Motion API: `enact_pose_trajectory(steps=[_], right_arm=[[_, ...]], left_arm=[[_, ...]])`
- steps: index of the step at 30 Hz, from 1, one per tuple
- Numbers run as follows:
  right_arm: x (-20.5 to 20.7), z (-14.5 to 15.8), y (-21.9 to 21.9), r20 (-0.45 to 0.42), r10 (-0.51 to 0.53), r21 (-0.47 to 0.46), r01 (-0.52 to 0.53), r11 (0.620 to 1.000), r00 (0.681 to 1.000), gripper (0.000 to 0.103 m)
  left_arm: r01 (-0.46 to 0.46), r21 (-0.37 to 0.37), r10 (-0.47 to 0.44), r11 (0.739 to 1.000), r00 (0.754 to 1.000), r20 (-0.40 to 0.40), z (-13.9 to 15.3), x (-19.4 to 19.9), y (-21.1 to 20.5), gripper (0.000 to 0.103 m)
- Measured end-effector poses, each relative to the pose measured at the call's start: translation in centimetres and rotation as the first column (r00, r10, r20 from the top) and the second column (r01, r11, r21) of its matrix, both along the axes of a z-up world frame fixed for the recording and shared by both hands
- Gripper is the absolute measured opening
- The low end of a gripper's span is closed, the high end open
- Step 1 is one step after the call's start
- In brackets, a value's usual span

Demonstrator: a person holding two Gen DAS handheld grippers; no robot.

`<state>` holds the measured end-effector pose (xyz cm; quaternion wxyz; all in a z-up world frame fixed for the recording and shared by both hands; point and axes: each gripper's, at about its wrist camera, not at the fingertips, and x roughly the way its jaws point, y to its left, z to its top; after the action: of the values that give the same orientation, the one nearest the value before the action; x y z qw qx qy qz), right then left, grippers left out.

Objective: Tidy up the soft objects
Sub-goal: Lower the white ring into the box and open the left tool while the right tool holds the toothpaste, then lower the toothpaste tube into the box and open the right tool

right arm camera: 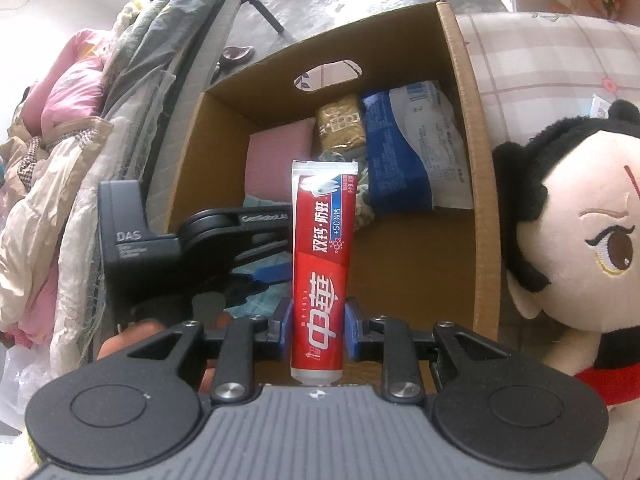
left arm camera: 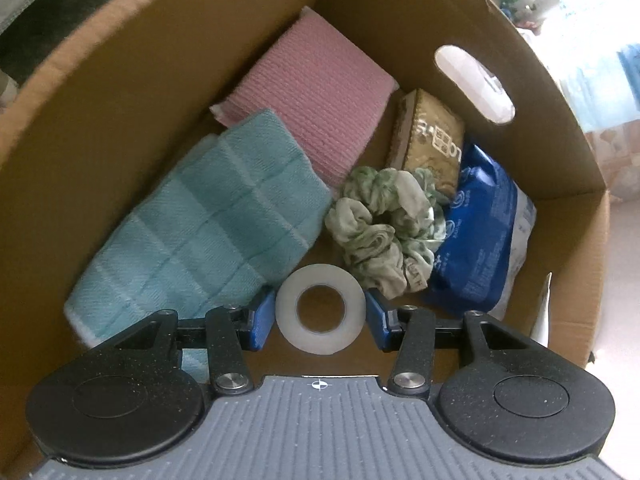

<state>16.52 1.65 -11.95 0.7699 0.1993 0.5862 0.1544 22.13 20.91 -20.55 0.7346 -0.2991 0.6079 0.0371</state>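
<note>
My left gripper (left arm camera: 320,320) is inside the cardboard box (left arm camera: 120,128), shut on a white tape roll (left arm camera: 320,308) held just above the box floor. In the box lie a teal towel (left arm camera: 200,224), a pink cloth (left arm camera: 316,96), a green scrunchie (left arm camera: 384,224), a gold packet (left arm camera: 434,140) and a blue-white pack (left arm camera: 476,240). My right gripper (right arm camera: 318,328) is shut on a red toothpaste tube (right arm camera: 320,264), held upright above the box's near edge (right arm camera: 486,240). The left gripper (right arm camera: 224,240) shows in the right wrist view.
A plush doll (right arm camera: 580,232) with black hair lies right of the box on a checked bedcover (right arm camera: 540,52). Piled bedding and clothes (right arm camera: 60,160) lie left of the box. The box has a handle cutout (left arm camera: 474,84) in its far wall.
</note>
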Motion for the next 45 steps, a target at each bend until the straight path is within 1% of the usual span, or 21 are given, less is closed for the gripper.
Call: enact_pose_trajectory(steps=[2, 6, 8, 10, 13, 15, 16, 17, 19, 21, 24, 26, 27, 30, 31, 34, 37, 38, 39, 40, 45], right_arm=[[-0.1, 0.0, 0.0, -0.001, 0.0, -0.004, 0.0, 1.0, 1.0, 0.029], [-0.2, 0.2, -0.3, -0.002, 0.006, -0.009, -0.006, 1.0, 1.0, 0.029], [-0.3, 0.4, -0.4, 0.002, 0.013, -0.014, -0.013, 1.0, 1.0, 0.029], [-0.4, 0.7, -0.4, 0.006, 0.026, -0.014, -0.026, 1.0, 1.0, 0.029], [-0.5, 1.1, 0.1, 0.006, 0.089, -0.017, -0.089, 0.996, 0.996, 0.029], [-0.3, 1.5, 0.9, 0.003, 0.165, -0.008, -0.165, 0.986, 0.986, 0.029], [-0.2, 1.6, 1.5, 0.002, 0.22, -0.005, -0.22, 0.975, 0.975, 0.029], [0.0, 1.8, 2.3, 0.002, 0.279, -0.002, -0.279, 0.96, 0.96, 0.029], [0.3, 1.8, 4.1, -0.003, 0.406, 0.014, -0.406, 0.914, 0.914, 0.029], [0.8, 1.3, 6.0, -0.027, 0.528, 0.056, -0.526, 0.849, 0.849, 0.029], [1.4, -0.4, 9.2, -0.079, 0.669, 0.121, -0.659, 0.742, 0.739, 0.029], [1.2, -1.5, 11.6, -0.089, 0.755, 0.106, -0.748, 0.655, 0.649, 0.029], [0.9, -2.1, 12.8, -0.095, 0.798, 0.092, -0.793, 0.602, 0.595, 0.029], [0.2, -4.2, 15.6, -0.123, 0.877, 0.061, -0.878, 0.474, 0.465, 0.029], [-0.2, -5.0, 16.4, -0.14, 0.897, 0.034, -0.903, 0.427, 0.419, 0.029], [-1.2, -6.5, 18.0, -0.155, 0.938, -0.04, -0.951, 0.307, 0.309, 0.029], [-1.4, -7.6, 18.5, -0.181, 0.949, -0.068, -0.966, 0.249, 0.258, 0.032], [-1.4, -7.8, 18.6, -0.184, 0.952, -0.075, -0.969, 0.235, 0.245, 0.031], [-1.3, -7.9, 18.7, -0.185, 0.953, -0.066, -0.97, 0.232, 0.241, 0.031], [-1.3, -8.0, 18.8, -0.184, 0.952, -0.046, -0.97, 0.24, 0.244, 0.032], [0.1, -7.5, 18.2, -0.168, 0.938, -0.03, -0.953, 0.301, 0.302, 0.032]], left_arm=[[0.011, -0.001, -0.011, 1.0, 1.0, 0.001, -0.2, 0.1, -0.3, 0.05], [0.043, 0.031, -0.043, 0.999, 0.999, 0.011, 0.0, 0.2, -1.0, 0.052], [0.047, 0.038, -0.047, 0.998, 0.999, 0.012, 0.2, 0.2, -0.9, 0.059], [0.046, 0.04, -0.047, 0.998, 0.999, 0.028, 1.1, 0.1, -0.7, 0.06], [0.036, 0.061, -0.04, 0.997, 0.997, 0.061, 3.8, -0.5, 0.2, 0.063], [0.013, 0.06, -0.018, 0.998, 0.995, 0.095, 6.7, -1.4, 1.5, 0.066], [-0.003, 0.06, -0.004, 0.998, 0.994, 0.113, 8.1, -2.0, 2.2, 0.071], [-0.023, 0.054, 0.015, 0.998, 0.989, 0.144, 10.0, -2.9, 3.2, 0.073], [-0.057, 0.05, 0.047, 0.997, 0.981, 0.187, 13.1, -4.4, 4.8, 0.074], [-0.088, 0.044, 0.077, 0.995, 0.977, 0.201, 16.0, -6.0, 6.7, 0.074], [-0.136, 0.052, 0.12, 0.989, 0.963, 0.241, 18.8, -8.1, 9.0, 0.075], [-0.168, 0.058, 0.148, 0.984, 0.955, 0.256, 19.5, -8.9, 10.0, 0.075], [-0.185, 0.067, 0.162, 0.98, 0.953, 0.257, 19.8, -9.1, 10.3, 0.075], [-0.234, 0.079, 0.207, 0.969, 0.944, 0.256, 19.7, -10.3, 11.5, 0.075], [-0.247, 0.074, 0.222, 0.966, 0.942, 0.251, 19.5, -10.5, 11.4, 0.075], [-0.283, 0.05, 0.264, 0.958, 0.935, 0.236, 18.7, -11.3, 12.1, 0.075], [-0.291, 0.044, 0.274, 0.956, 0.933, 0.233, 18.4, -11.6, 12.3, 0.075], [-0.292, 0.043, 0.274, 0.956, 0.933, 0.232, 18.3, -11.7, 12.3, 0.075], [-0.29, 0.041, 0.273, 0.956, 0.934, 0.232, 18.4, -11.9, 12.2, 0.075], [-0.289, 0.041, 0.273, 0.956, 0.934, 0.229, 18.3, -11.8, 12.1, 0.075], [-0.281, 0.04, 0.264, 0.959, 0.935, 0.238, 18.4, -11.9, 11.8, 0.075]])
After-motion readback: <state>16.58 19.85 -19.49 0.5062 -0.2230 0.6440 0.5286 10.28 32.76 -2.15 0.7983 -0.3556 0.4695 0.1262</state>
